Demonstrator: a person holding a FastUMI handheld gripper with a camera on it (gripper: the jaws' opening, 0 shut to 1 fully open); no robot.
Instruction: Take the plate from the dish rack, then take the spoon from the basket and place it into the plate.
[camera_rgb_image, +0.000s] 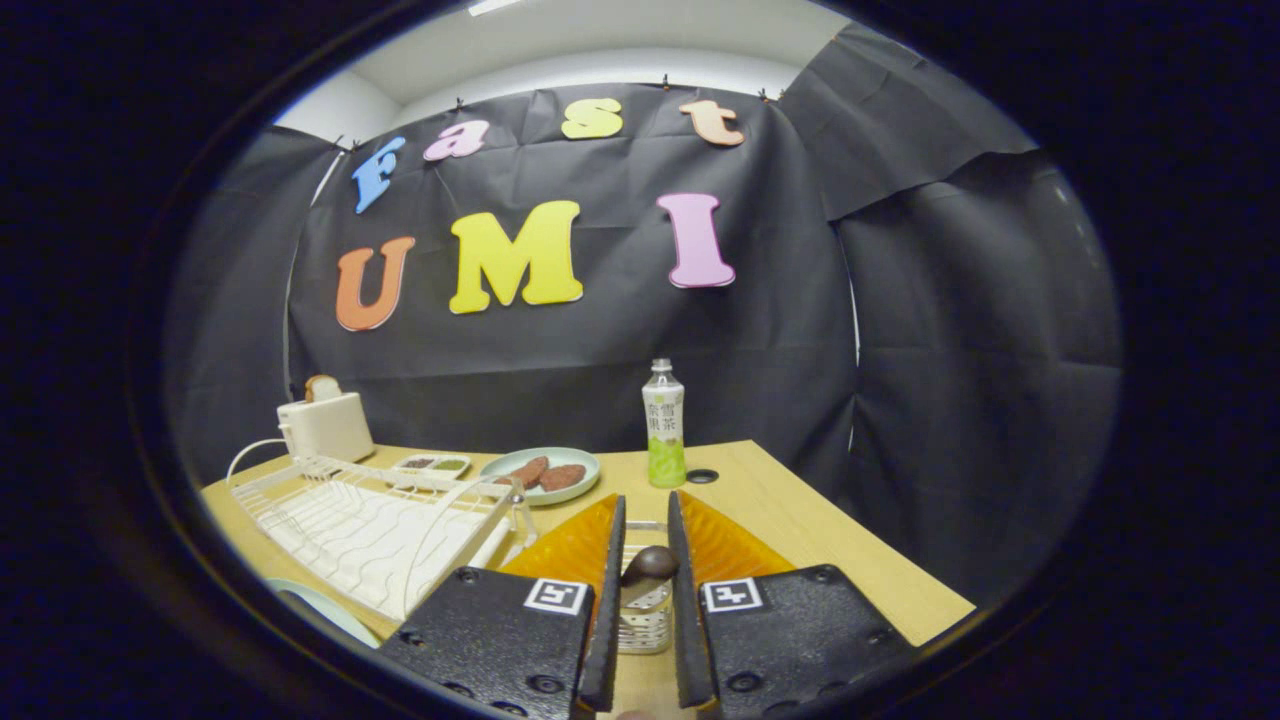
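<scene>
A dark brown spoon stands up out of a small metal mesh basket on the wooden table. My gripper has its two fingers close on either side of the spoon's upper end, and both seem to press on it. The basket sits low between the fingers, partly hidden by them. A pale green plate lies flat on the table, left of the fingers and just in front of the white dish rack; only its rim shows. The rack holds no dishes.
Beyond the rack stand a white toaster with bread in it, a small tray and a green plate with brown food. A drink bottle stands straight ahead, past the fingertips. The table's edge runs along the right.
</scene>
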